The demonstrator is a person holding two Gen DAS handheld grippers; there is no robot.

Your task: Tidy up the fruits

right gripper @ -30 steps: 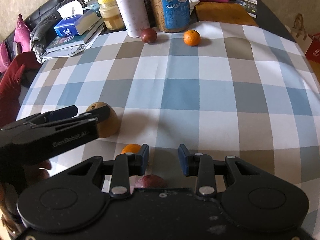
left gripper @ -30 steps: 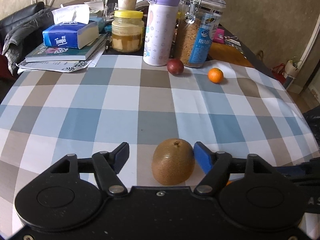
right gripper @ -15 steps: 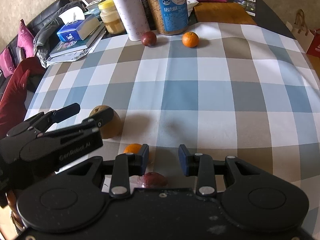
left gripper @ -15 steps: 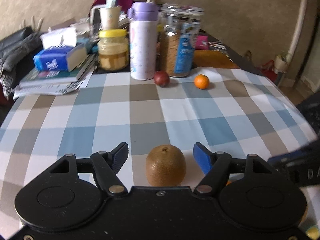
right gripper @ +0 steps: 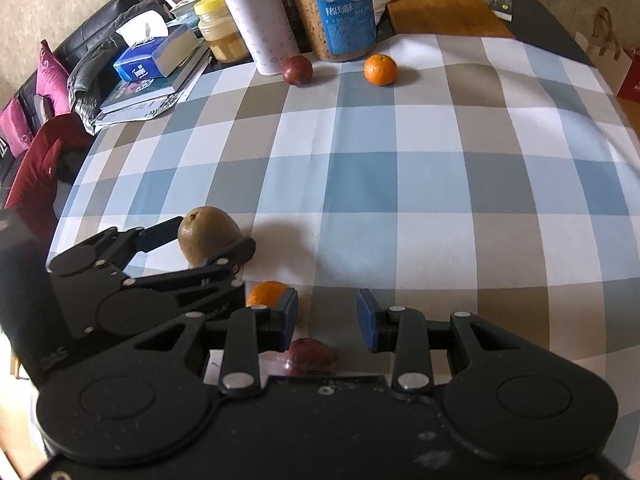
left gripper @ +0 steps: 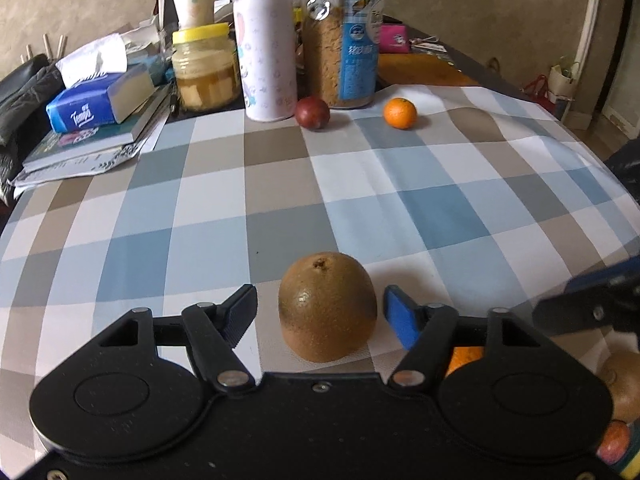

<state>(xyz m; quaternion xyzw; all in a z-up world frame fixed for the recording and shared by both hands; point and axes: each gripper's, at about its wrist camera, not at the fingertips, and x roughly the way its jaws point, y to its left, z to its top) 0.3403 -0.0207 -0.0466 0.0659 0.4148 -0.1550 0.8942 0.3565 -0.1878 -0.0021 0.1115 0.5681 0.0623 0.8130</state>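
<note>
Left gripper (left gripper: 320, 312): jaws closing, about half open, with a kiwi (left gripper: 327, 306) standing on end between them. A gap of cloth shows on each side of the fruit in the left wrist view, so the pads do not press on it; the blue pad sits nearer to it than the black one. In the right wrist view the same left gripper (right gripper: 208, 240) straddles the kiwi (right gripper: 208, 236), which rests on the checked tablecloth (right gripper: 400, 184).

Right gripper (right gripper: 327, 320): jaws at nearly their narrowest setting, a gap open between the blue pads, nothing held; only cloth lies between them. Just behind its left jaw, close to the gripper body, lies a dark red fruit (right gripper: 312, 356), partly hidden. Just outside that left jaw, between the two grippers, sits a small orange (right gripper: 266, 294), partly covered by the jaw.

Beyond the left gripper's right jaw, at the lower right edge of the left wrist view, a second kiwi (left gripper: 624, 384) and a reddish fruit (left gripper: 614, 440) are partly visible; what they rest in cannot be told.

Well ahead of both jaw sets, at the far side of the cloth, a dark red round fruit (left gripper: 313, 113) and a mandarin (left gripper: 400, 113) lie near each other but apart. The red fruit is just beside a white and lilac flask (left gripper: 266, 40). Behind them stand a clip-top glass jar (left gripper: 344, 36) with a blue label and a yellow-lidded jar (left gripper: 206, 68). Left of these a blue tissue pack (left gripper: 100, 100) lies on stacked books (left gripper: 96, 140).
</note>
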